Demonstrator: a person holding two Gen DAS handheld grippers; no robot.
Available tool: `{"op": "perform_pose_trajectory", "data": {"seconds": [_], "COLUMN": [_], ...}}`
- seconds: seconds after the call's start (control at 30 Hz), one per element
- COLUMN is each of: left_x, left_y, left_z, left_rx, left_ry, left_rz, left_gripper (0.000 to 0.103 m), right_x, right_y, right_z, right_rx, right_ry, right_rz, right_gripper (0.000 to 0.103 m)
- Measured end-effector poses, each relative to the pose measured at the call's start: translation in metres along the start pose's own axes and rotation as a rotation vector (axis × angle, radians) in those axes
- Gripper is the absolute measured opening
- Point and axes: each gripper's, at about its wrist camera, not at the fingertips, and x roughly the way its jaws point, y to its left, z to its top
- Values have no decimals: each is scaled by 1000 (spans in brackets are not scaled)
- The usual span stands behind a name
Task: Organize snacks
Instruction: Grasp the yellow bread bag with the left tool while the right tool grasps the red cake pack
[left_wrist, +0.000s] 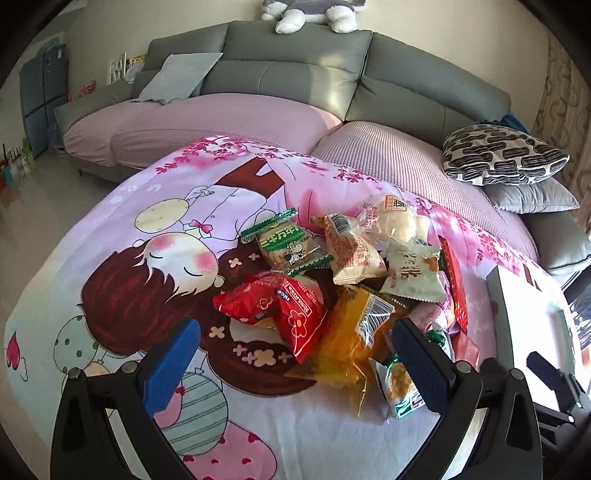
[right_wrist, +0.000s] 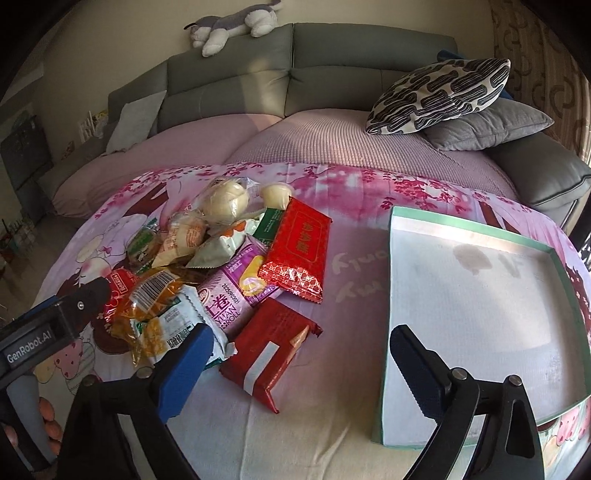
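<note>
Two grippers: both stand spread wide and hold nothing.
Left gripper (left_wrist: 295, 365): its fingers (left_wrist: 170, 369) hover low over the near edge of the snack pile; the red packet with flower print (left_wrist: 280, 310) and the orange clear packet (left_wrist: 354, 332) lie between them.
Right gripper (right_wrist: 299, 373): its fingers (right_wrist: 184, 369) are released above the bench cloth; the dark red packet with a white stripe (right_wrist: 269, 354) sits between them, nearer the blue pad, and the other finger is over the near wall of the tray.
Snack pile (right_wrist: 221, 258): heaped loosely on the left part of the cartoon-print cloth (right_wrist: 354, 288), packets overlapping; it includes a purple roll packet (right_wrist: 236, 291), a bright red flat packet (right_wrist: 299, 247) and bagged pale buns (right_wrist: 225, 201).
Tray (right_wrist: 391, 295): a shallow box with a green rim, empty, to the right of the pile and apart from it.
Step in hand: judged to be picking a first packet for the tray; nothing is sorted yet.
Doing it well: take an outer, free-lying packet such as the striped dark red one, close across its narrow width, lift clear before crossing the rim, and squeeze gently, since soft buns and crisp contents would likely crush.
Risk: gripping into the heap may drag neighbours along.
</note>
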Motion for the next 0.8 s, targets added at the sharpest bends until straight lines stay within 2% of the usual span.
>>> {"op": "perform_pose_trajectory", "data": {"seconds": [0.1, 0.23, 0.3, 0.47, 0.67, 0.73, 0.8], "left_x": [5, 12, 14, 23, 39, 46, 51], "left_y": [-2, -1, -4, -17, -45, -49, -51], "left_z": [4, 9, 11, 19, 17, 15, 14], "left_rx": [28, 32, 53, 79, 167, 175, 173], "left_ry": [17, 58, 62, 95, 162, 192, 216], "left_rz": [13, 13, 21, -50, -78, -88, -83], "left_gripper": [103, 103, 103, 99, 80, 77, 68], "right_x": [8, 18, 23, 33, 37, 39, 38], "right_y": [5, 8, 9, 11, 13, 12, 10], "right_z": [1, 1, 1, 1, 0, 0, -1], "right_rx": [-6, -6, -7, 0, -4, -1, 5], "right_ry": [16, 41, 54, 87, 109, 125, 131], "right_rz": [-4, -1, -4, -10, -3, 17, 34], "right_gripper": [91, 79, 77, 72, 69, 62, 59]}}
